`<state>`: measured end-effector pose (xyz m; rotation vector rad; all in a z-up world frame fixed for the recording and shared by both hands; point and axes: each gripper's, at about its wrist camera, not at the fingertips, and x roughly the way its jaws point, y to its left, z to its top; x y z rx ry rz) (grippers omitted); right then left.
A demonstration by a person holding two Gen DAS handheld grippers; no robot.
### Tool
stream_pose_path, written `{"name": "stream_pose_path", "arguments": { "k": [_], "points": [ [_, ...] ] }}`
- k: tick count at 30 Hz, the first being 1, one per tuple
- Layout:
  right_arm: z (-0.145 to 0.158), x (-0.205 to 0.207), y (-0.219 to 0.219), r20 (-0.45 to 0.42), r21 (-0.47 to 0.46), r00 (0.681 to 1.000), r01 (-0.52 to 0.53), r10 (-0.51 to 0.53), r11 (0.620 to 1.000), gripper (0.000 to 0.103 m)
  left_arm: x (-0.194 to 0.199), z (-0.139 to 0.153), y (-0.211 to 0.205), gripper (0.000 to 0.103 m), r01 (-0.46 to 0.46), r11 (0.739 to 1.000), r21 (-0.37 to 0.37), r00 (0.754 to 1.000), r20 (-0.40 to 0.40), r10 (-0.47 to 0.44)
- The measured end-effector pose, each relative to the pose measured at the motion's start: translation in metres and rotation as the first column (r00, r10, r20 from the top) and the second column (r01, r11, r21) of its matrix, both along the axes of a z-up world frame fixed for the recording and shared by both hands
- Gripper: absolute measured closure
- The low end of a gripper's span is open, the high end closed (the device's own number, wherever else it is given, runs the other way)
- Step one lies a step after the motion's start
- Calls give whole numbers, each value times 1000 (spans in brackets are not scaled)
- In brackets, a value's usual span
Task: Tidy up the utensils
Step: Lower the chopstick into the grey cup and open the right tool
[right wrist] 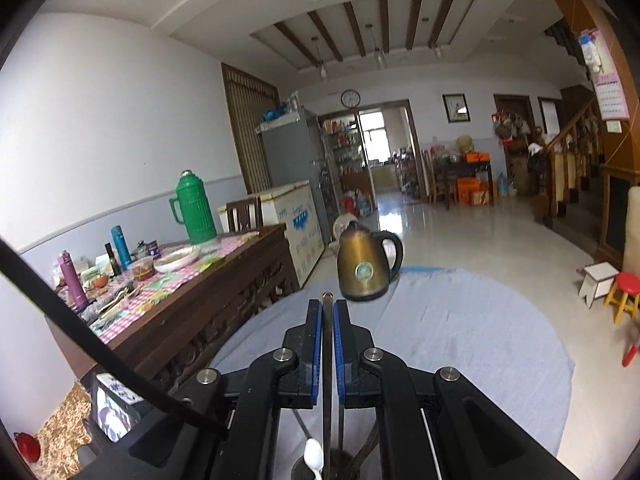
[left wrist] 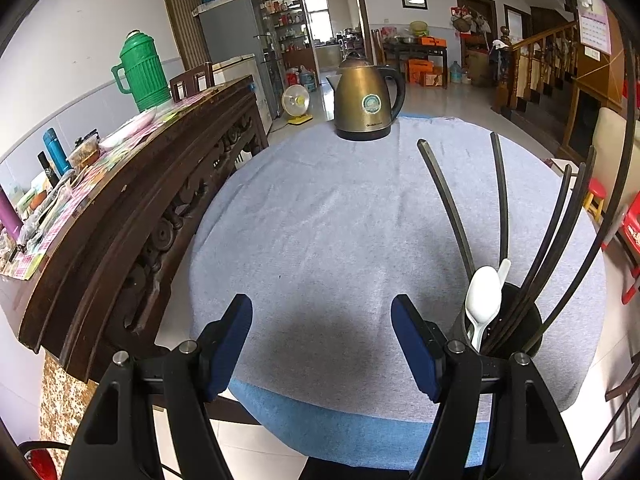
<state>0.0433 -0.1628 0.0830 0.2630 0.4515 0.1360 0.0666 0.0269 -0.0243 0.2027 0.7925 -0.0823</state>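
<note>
A dark utensil holder [left wrist: 516,320] stands on the grey cloth at the lower right of the left wrist view. It holds several black chopsticks [left wrist: 500,196] and a white spoon [left wrist: 484,296]. My left gripper [left wrist: 322,344] is open and empty, just left of the holder. My right gripper [right wrist: 328,308] is shut on a dark chopstick [right wrist: 327,344] that runs down between its pads toward the holder [right wrist: 340,466] below it, where the spoon [right wrist: 313,454] also shows.
A brass electric kettle [left wrist: 366,100] stands at the far side of the round cloth-covered table [left wrist: 320,220]. A dark wooden sideboard [left wrist: 140,208] with a green thermos [left wrist: 140,70] and bottles stands to the left. Stools [right wrist: 624,296] are on the right.
</note>
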Motion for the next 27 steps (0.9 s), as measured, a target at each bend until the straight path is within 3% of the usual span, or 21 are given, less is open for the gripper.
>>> {"name": "stream_pose_path", "arguments": {
  "k": [27],
  "points": [
    [-57,-10,12,-146,27,987,-61,65,998,97,-1,-3,2,30,2,1000,-13,1000,-6,-2]
  ]
}}
